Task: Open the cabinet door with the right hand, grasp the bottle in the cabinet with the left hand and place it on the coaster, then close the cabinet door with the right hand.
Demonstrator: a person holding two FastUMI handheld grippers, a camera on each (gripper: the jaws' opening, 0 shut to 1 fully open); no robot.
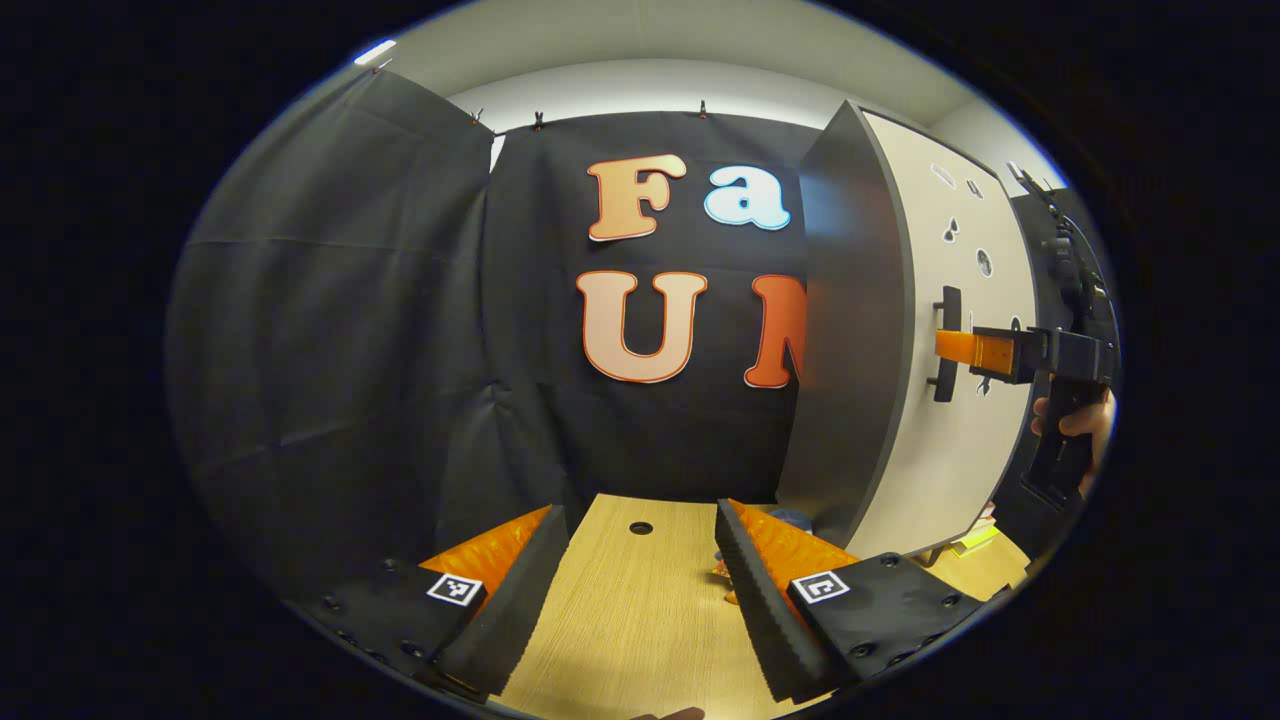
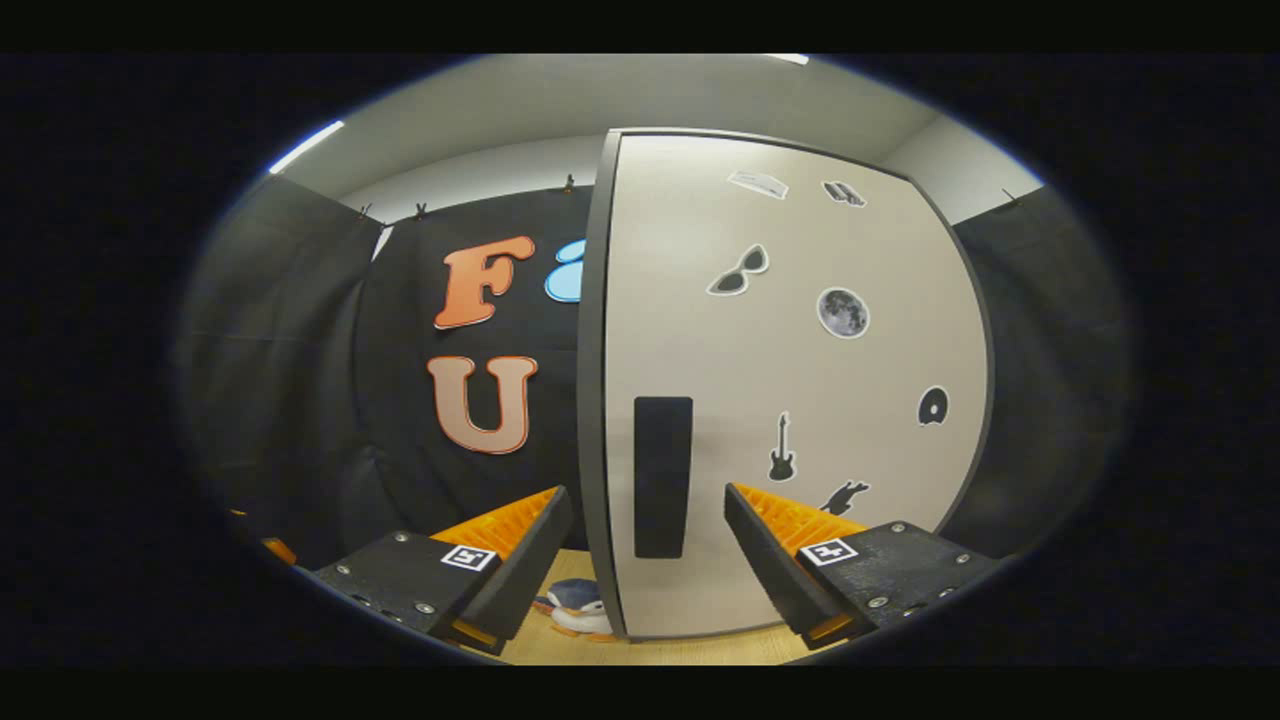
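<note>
Booth: I'm working over a wooden table (image 1: 620,620) walled in black cloth, with the cabinet standing at its right edge.
Cabinet door (image 2: 800,400): it's sitting closed, its dark handle (image 2: 662,477) facing me.
Right gripper (image 2: 648,540): I'm holding its fingers apart, lining them up either side of the handle without touching, ready to pull.
Left gripper (image 1: 640,580): I'm keeping it spread and empty above the table, waiting clear of the door's swing.
Bottle: I judge it's sitting hidden behind the door.
Coaster: I can't make it out.
</note>
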